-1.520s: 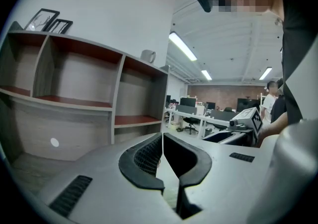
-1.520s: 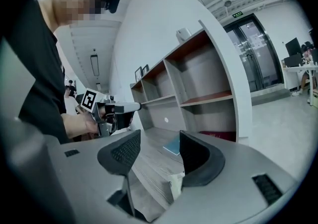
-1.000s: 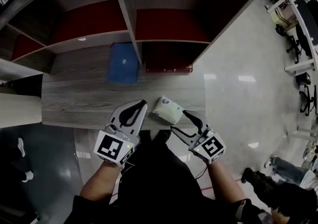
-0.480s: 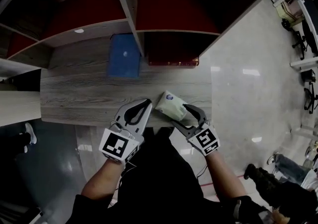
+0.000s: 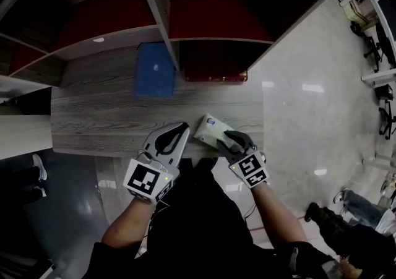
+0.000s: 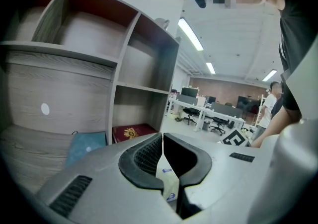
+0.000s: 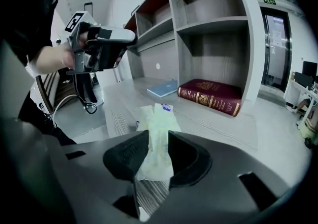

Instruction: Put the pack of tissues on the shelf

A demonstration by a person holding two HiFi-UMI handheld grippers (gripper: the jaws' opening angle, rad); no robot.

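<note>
The pack of tissues (image 5: 209, 129), pale green in clear wrap, lies near the front edge of the wooden table (image 5: 93, 117). My right gripper (image 5: 230, 142) has its jaws closing around the pack's near end. In the right gripper view the pack (image 7: 158, 116) sits pinched between both dark pads of the right gripper (image 7: 155, 137). My left gripper (image 5: 183, 128) hovers just left of the pack, shut and empty. Through the left gripper's (image 6: 162, 136) touching tips a sliver of the pack (image 6: 167, 184) shows. The shelf (image 5: 162, 21) rises behind the table.
A blue book (image 5: 154, 77) lies flat on the table at the foot of the shelf divider. A dark red book (image 5: 213, 77) lies in the lower right compartment. Office desks and chairs stand on the glossy floor to the right.
My right gripper has slid forward over the pack's near end and its jaws have narrowed onto it. The left gripper has hardly moved.
</note>
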